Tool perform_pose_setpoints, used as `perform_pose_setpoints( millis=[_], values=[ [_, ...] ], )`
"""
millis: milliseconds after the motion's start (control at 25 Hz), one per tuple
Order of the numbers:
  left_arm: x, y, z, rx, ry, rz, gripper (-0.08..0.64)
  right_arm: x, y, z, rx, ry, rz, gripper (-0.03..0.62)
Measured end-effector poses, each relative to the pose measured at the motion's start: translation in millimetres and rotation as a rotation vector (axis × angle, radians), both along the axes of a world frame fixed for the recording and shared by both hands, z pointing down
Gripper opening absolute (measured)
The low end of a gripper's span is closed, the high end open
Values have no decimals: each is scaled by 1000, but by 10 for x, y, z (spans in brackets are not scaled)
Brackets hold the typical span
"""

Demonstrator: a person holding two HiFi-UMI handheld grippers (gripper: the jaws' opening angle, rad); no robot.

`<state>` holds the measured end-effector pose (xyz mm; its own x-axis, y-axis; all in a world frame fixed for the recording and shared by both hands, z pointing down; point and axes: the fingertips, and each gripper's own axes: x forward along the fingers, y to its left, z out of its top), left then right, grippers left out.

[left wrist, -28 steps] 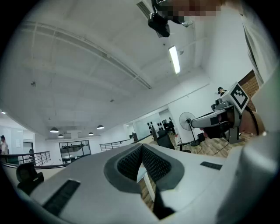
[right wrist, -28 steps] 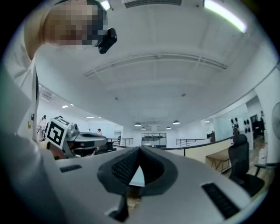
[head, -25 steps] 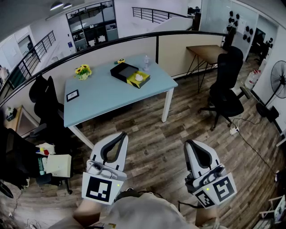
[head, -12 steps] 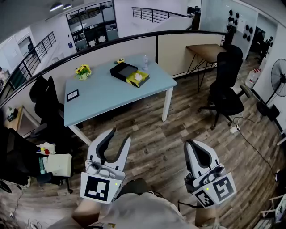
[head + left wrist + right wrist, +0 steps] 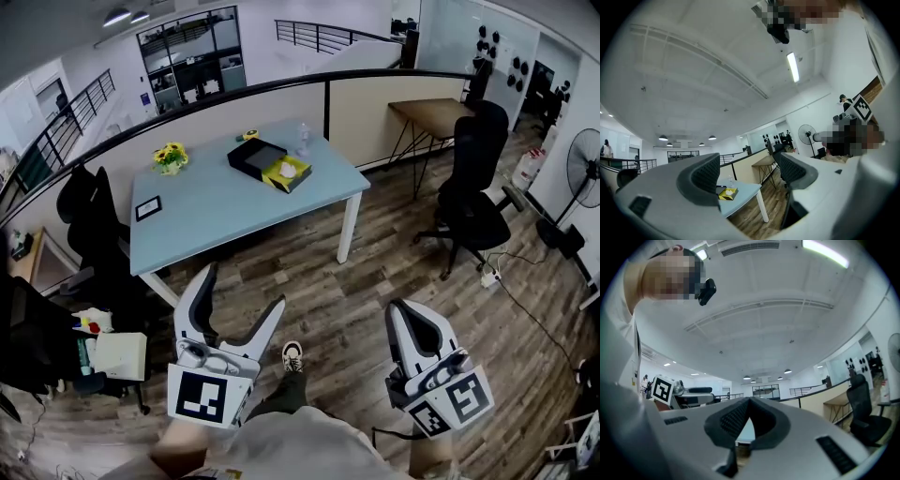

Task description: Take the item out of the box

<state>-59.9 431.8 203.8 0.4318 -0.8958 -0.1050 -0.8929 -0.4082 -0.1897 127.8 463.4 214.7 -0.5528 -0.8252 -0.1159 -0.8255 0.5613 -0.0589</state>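
A black box (image 5: 257, 155) lies open on the far side of the light-blue table (image 5: 234, 206), with a yellow box (image 5: 287, 172) holding something white right beside it. Both grippers hang far from the table, over the wooden floor near my body. My left gripper (image 5: 244, 286) has its jaws opening wide, with nothing between them. In the left gripper view the gripper (image 5: 750, 169) frames the distant yellow box (image 5: 727, 193). My right gripper (image 5: 399, 309) is shut and empty, its tips meeting in the right gripper view (image 5: 750, 403).
A sunflower pot (image 5: 171, 157), a small framed card (image 5: 148, 208) and a clear bottle (image 5: 302, 137) also stand on the table. A black office chair (image 5: 473, 187) and wooden desk (image 5: 436, 111) are at right, another dark chair (image 5: 89, 220) at left. A shoe (image 5: 292, 356) shows below.
The left gripper's jaws have swung from shut to wide apart. The right gripper stayed shut and in place. A shoe has stepped into view on the floor.
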Motion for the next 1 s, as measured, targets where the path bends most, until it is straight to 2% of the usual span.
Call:
perform_pose_setpoints(
  millis=[280, 640, 840, 1000],
  values=[
    [-8, -533, 72, -22, 26, 21, 383, -30, -491, 96, -17, 25, 7, 3],
    [-76, -1538, 224, -56, 23, 27, 383, -96, -1457, 220, -62, 45, 25, 3],
    [-269, -2136, 143, -41, 49, 5, 383, -231, -2060, 246, -78, 77, 30, 3],
    [-433, -2667, 169, -59, 26, 5, 383, -407, -2597, 230, -88, 80, 19, 3]
  ],
)
